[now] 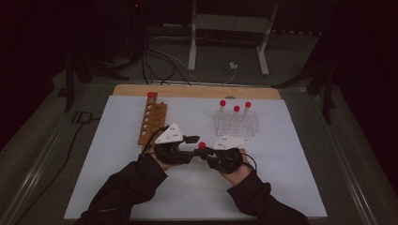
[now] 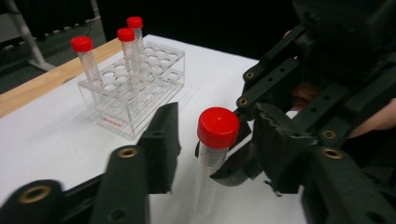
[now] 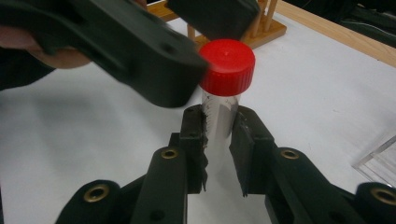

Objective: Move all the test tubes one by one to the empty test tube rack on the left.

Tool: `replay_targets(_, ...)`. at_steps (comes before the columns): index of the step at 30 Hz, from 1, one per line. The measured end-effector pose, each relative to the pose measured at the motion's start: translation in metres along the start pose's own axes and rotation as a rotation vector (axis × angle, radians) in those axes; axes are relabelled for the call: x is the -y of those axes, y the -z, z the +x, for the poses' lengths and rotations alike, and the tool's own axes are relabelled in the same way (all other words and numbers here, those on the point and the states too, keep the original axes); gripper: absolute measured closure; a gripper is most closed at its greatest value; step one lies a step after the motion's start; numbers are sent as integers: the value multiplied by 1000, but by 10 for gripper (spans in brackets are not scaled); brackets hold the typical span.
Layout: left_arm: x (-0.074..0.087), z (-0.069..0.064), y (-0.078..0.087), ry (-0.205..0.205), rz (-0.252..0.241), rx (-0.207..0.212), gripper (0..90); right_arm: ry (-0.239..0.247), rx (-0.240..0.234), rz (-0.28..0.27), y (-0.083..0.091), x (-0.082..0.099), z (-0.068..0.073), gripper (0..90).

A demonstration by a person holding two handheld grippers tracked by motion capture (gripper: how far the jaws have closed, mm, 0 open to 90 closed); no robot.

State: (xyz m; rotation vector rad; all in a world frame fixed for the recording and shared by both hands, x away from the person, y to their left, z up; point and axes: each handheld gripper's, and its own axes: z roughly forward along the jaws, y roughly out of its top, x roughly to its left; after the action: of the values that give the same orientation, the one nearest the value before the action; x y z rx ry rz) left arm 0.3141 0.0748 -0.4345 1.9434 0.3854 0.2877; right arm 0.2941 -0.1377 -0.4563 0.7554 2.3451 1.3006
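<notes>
Five red-capped tubes were in sight: three standing in the clear rack (image 1: 237, 123), namely one (image 1: 222, 107), a second (image 1: 236, 112) and a third (image 1: 247, 108); one (image 1: 150, 97) at the far end of the wooden rack (image 1: 152, 123); and one (image 1: 202, 146) between the two hand-held grippers, the left (image 1: 191, 139) and the right (image 1: 206, 154). There were two racks, two hand-held grippers, one white mat (image 1: 141, 197) and one table (image 1: 197, 91).
</notes>
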Motion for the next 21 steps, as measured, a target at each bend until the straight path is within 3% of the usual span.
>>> replay_targets(7,0,0,-5,-5,5,5,693,1,1,-1,1,-1,1,748)
replay_targets(18,-3,2,-2,-9,-2,6,719,-21,-14,-22,2,-1,0,741)
replay_targets(21,-5,5,1,-17,7,-21,719,-25,-16,-30,4,-2,0,692)
